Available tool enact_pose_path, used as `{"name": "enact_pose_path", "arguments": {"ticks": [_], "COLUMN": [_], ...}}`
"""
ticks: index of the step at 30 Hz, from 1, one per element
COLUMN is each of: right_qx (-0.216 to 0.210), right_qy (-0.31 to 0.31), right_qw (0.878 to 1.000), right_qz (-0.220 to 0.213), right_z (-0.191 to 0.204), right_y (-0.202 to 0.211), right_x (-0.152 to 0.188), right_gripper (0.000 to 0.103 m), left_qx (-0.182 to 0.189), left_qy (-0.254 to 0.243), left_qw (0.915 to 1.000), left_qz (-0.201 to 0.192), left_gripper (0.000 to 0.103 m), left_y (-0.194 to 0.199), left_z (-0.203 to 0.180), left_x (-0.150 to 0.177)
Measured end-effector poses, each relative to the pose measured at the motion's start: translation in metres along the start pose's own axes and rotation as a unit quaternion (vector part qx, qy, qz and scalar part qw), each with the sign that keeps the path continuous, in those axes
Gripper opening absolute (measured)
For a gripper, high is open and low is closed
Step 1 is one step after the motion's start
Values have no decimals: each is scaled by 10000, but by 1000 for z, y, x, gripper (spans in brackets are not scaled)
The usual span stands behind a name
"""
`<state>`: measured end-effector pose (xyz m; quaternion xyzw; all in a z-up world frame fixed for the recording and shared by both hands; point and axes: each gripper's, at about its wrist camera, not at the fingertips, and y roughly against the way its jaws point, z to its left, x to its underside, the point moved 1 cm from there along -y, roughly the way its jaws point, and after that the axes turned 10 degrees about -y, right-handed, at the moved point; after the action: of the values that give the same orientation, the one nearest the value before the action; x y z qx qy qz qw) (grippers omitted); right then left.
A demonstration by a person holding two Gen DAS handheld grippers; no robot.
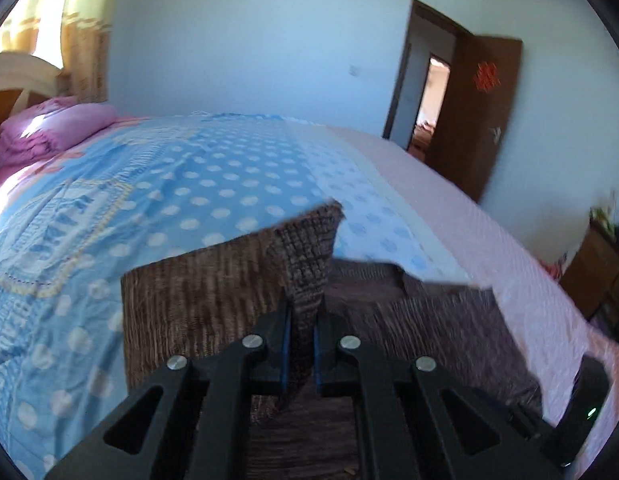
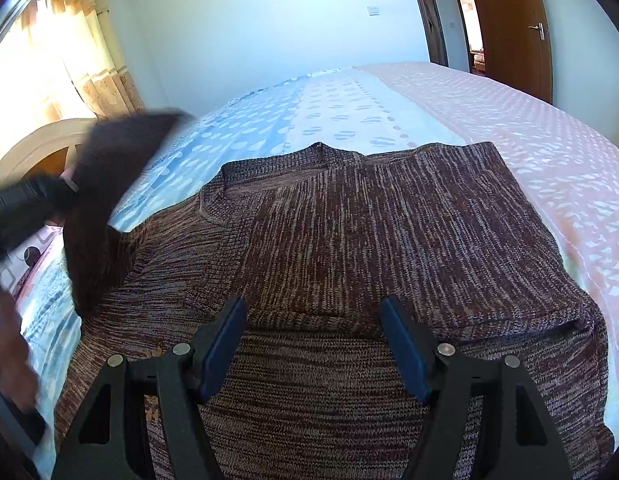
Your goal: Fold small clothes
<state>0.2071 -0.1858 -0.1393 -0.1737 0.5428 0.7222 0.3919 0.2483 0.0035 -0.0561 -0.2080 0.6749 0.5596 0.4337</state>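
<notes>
Left gripper clamps sweater flap – blurred, seemingly sleeve, right gripper agape

A brown knit sweater lies flat on the bed. The right gripper hovers over its near part, jaws apart. The left gripper lifts a sleeve at the bed's left side.

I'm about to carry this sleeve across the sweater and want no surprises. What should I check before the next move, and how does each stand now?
1. Left gripper shut on the sleeve: ok.
2. Sleeve lifted off the bedspread: ok.
3. Right gripper open, holding nothing: ok.
4. Sweater body lying flat: ok; the right side is already folded in.
5. Sleeve end hanging free of snags: cannot tell, blurred.
</notes>
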Motion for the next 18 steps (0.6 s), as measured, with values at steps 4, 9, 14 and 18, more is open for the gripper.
{"name": "enact_pose_path", "arguments": {"ticks": [4, 9, 14, 18], "right_qx": [-54, -64, -206, -347], "right_qy": [-45, -54, -204, -273], "right_qw": [10000, 10000, 9995, 9986], "right_qz": [3, 21, 113, 303], "right_z": [-2, -2, -8, -6], "right_y": [0, 1, 1, 6], "right_x": [-1, -2, -6, -18], "right_gripper": [71, 71, 71, 71], "left_qx": [-44, -5, -27, -552], "left_qy": [-263, -121, 337, 769], "left_qw": [9965, 9949, 9963, 9936], "left_qz": [794, 996, 794, 610], "left_gripper": [12, 70, 85, 85], "left_y": [-38, -24, 14, 39], "left_z": [-37, -26, 13, 65], "left_x": [43, 58, 69, 73]}}
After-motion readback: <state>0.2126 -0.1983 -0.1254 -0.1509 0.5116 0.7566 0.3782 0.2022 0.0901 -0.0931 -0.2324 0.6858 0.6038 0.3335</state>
